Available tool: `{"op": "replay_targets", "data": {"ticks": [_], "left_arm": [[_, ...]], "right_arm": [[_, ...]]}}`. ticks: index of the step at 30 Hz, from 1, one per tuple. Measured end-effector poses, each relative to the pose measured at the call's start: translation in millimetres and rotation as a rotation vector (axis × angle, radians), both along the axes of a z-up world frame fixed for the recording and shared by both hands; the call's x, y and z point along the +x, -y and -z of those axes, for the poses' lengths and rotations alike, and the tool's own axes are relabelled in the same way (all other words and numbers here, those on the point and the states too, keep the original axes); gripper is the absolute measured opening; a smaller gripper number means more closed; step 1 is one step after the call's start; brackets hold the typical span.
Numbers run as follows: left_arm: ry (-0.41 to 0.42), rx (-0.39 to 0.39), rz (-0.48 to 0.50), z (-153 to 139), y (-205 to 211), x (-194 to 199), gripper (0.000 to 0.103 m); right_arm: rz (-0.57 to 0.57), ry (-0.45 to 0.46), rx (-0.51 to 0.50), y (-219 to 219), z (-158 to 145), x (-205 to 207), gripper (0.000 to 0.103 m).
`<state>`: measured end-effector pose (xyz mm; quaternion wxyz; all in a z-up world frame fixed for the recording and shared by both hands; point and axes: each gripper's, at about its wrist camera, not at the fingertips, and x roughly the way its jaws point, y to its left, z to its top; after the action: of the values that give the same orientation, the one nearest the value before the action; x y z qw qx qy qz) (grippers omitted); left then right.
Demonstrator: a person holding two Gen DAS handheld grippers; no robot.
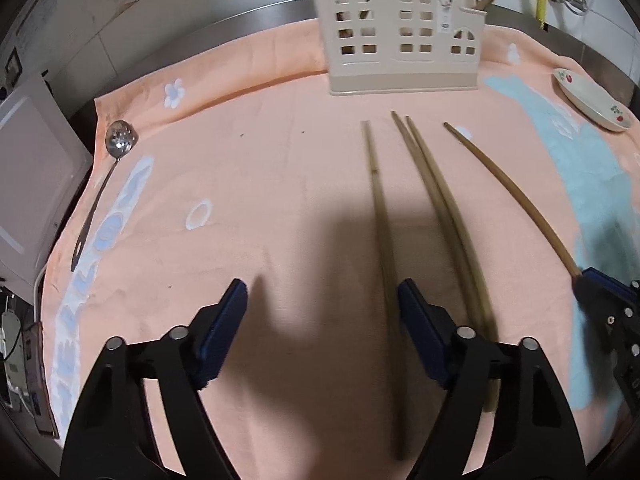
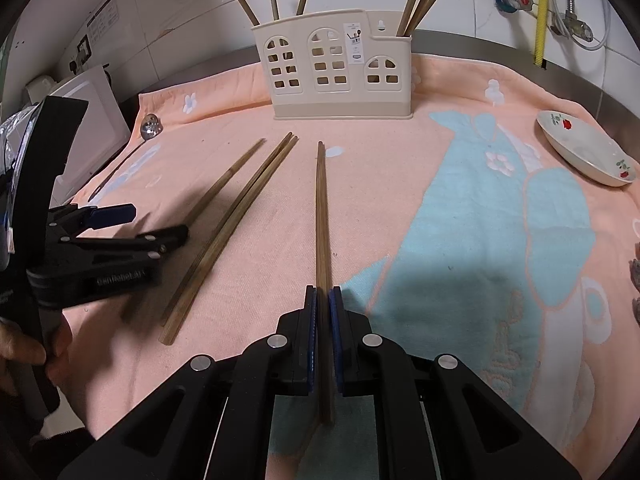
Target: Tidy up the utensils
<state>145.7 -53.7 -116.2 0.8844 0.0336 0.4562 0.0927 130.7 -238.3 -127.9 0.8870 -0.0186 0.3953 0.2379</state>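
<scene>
Two hand-held grippers are working over a peach towel (image 2: 400, 168) spread on a steel surface (image 1: 248, 20). In the right wrist view, the right gripper (image 2: 323, 300) is sitting low at the centre of the frame, its blue-padded fingers (image 2: 335, 320) closing tightly on the thick end of one chopstick (image 2: 321, 208), which is running straight up the frame toward a cream utensil holder (image 2: 340, 76) at upper centre. Several chopsticks are already standing in that holder.

In the left wrist view, the left gripper (image 1: 322, 296) is hanging at the bottom centre with its fingers (image 1: 224, 320) apart and nothing between them. A single chopstick (image 1: 378, 200) is passing just beside the right-hand finger, slightly blurred, and a pair of chopsticks (image 1: 436, 200) is lying side by side just right of it. A slotted metal spoon (image 1: 116, 148) is resting at the left edge of the towel, and a floral dish (image 1: 592, 100) is sitting at the upper right.

The chopsticks look light, stiff and thin, likely wood or bamboo, so they should lift easily but may swing or roll if pinched off-centre. Gripping near the thicker end looks sensible, leaving the narrow tip free to drop into the holder. The soft towel should keep them from sliding.
</scene>
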Motion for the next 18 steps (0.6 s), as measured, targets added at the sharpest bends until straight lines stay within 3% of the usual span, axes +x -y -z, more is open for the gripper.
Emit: {"op": "replay_targets", "data": {"ticks": [4, 9, 12, 18], "left_arm": [[0.016, -0.046, 0.041, -1, -4, -6, 0.062], [0.038, -0.095, 0.105, 0, 2, -13, 0.032], [0.051, -0.133, 0.141, -1, 3, -18, 0.021], [0.054, -0.198, 0.174, 2, -1, -24, 0.02]], "right_arm": [[0.003, 0.001, -0.002, 0, 0, 0, 0.007], [0.004, 0.005, -0.011, -2, -1, -1, 0.007], [0.007, 0.008, -0.014, -2, -1, -1, 0.007], [0.01, 0.017, -0.03, -4, 0, -2, 0.007]]}}
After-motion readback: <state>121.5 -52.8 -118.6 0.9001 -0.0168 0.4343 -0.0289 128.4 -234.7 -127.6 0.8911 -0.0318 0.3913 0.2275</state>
